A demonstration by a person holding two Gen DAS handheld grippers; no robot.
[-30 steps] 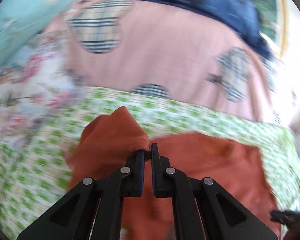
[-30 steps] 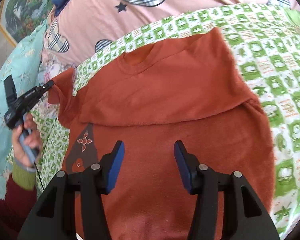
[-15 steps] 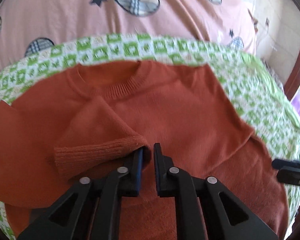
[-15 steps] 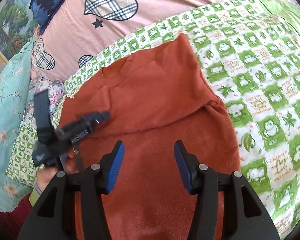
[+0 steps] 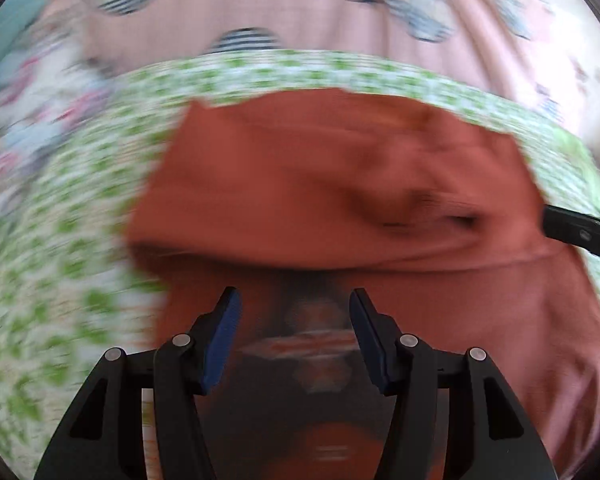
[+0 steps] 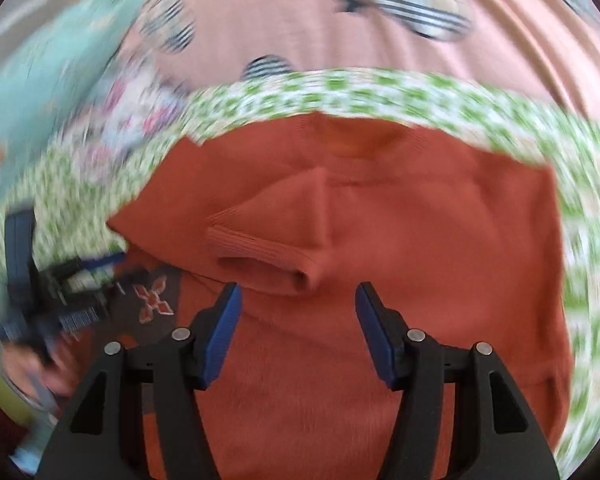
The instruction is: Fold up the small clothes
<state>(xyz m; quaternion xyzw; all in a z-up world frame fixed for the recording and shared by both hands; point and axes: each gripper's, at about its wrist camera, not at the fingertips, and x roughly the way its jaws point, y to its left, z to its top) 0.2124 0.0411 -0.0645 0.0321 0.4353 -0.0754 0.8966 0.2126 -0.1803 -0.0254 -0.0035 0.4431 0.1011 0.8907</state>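
A small rust-orange sweater [image 6: 420, 248] lies flat on a green-and-white patterned cloth [image 6: 380, 92]. One sleeve [image 6: 276, 236] is folded across its chest, ribbed cuff toward me. A dark patterned patch [image 6: 152, 300] shows at its lower left. My right gripper [image 6: 298, 300] is open and empty just above the sweater below the cuff. My left gripper [image 5: 294, 308] is open and empty over the sweater [image 5: 340, 184] near the dark patch; it also shows at the left of the right wrist view [image 6: 60, 292]. Both views are motion-blurred.
A pink blanket with plaid hearts [image 6: 300, 20] lies beyond the green cloth. Teal floral bedding [image 6: 40, 88] is at the left. The right gripper's tip [image 5: 580, 232] shows at the right edge of the left wrist view.
My left gripper has let go of the sleeve cuff, opened and drawn back to the left. The sleeve now lies folded on the chest. The right gripper stayed open.
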